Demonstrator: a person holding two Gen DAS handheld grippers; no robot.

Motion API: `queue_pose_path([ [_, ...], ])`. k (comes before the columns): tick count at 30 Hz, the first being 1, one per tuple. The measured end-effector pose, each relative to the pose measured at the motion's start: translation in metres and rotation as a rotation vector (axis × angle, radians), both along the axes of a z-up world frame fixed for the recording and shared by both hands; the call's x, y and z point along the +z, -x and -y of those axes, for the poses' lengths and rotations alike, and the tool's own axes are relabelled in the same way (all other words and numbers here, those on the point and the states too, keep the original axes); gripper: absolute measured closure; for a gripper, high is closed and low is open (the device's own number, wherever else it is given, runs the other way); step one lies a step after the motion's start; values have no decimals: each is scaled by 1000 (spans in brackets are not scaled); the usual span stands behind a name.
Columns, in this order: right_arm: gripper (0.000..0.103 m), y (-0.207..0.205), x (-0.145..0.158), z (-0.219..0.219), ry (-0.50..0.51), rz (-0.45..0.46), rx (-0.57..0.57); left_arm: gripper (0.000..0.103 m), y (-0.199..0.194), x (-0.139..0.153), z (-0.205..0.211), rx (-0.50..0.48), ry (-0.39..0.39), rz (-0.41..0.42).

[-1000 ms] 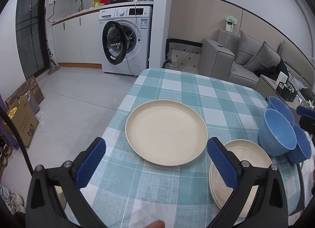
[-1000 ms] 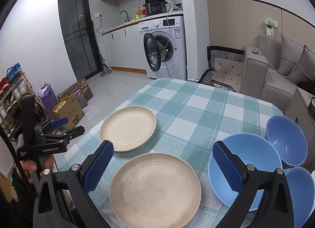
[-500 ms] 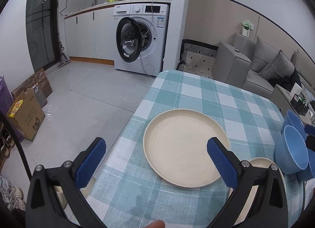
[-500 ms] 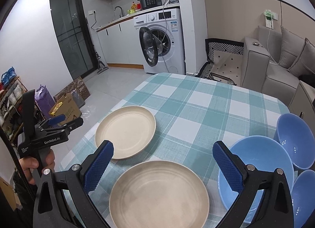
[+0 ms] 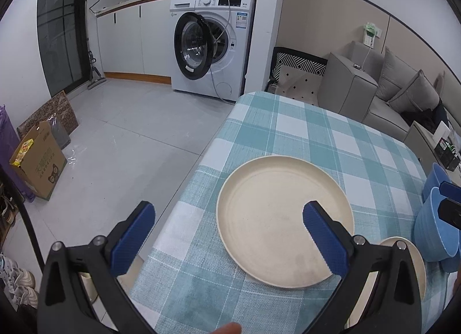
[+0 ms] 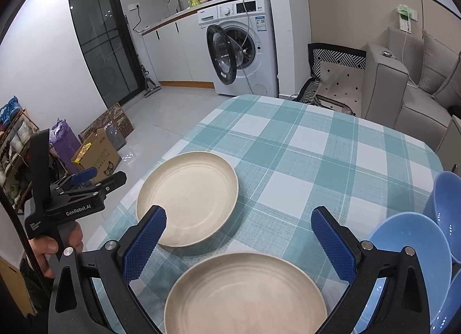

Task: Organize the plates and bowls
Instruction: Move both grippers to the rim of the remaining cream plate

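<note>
While both the left hand-held gripper and right hand-held gripper gape wide and empty, two cream plates lie apart on the desk, probably light, stiff, slick; grip rims.

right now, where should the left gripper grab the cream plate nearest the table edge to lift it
Take the far cream plate by its raised rim on the side facing the table's left edge, one finger over the lip and one under. It lies flat on the checked tablecloth, so only the rim offers a pinch. The left gripper is open and already on that side, likely a short approach.
</note>
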State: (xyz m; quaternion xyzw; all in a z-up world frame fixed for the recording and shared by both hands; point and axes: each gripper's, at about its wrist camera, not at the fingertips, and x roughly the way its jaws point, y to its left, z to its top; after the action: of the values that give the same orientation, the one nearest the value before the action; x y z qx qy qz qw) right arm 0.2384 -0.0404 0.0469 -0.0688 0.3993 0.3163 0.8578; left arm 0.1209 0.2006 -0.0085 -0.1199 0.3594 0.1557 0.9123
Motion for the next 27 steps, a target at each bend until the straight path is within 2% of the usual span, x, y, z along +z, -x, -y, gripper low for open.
queue_pose_path([
  [6, 1, -21, -19, -15, 9, -54, -7, 0, -6, -17, -2, 10, -3, -40],
  [13, 1, -45, -47, -23, 17, -132, -22, 3, -15, -38, -8, 1, 38, -80],
  [20, 3, -61, -72, -38, 60, -172, -8, 10, -20, -57, -10, -12, 58, -118],
  [25, 17, -68, -91, -52, 93, -210, 18, 11, -23, -68, -11, -11, 66, -140],
  [27, 22, -70, -98, -58, 109, -219, 31, 15, -23, -71, -12, -13, 74, -145],
])
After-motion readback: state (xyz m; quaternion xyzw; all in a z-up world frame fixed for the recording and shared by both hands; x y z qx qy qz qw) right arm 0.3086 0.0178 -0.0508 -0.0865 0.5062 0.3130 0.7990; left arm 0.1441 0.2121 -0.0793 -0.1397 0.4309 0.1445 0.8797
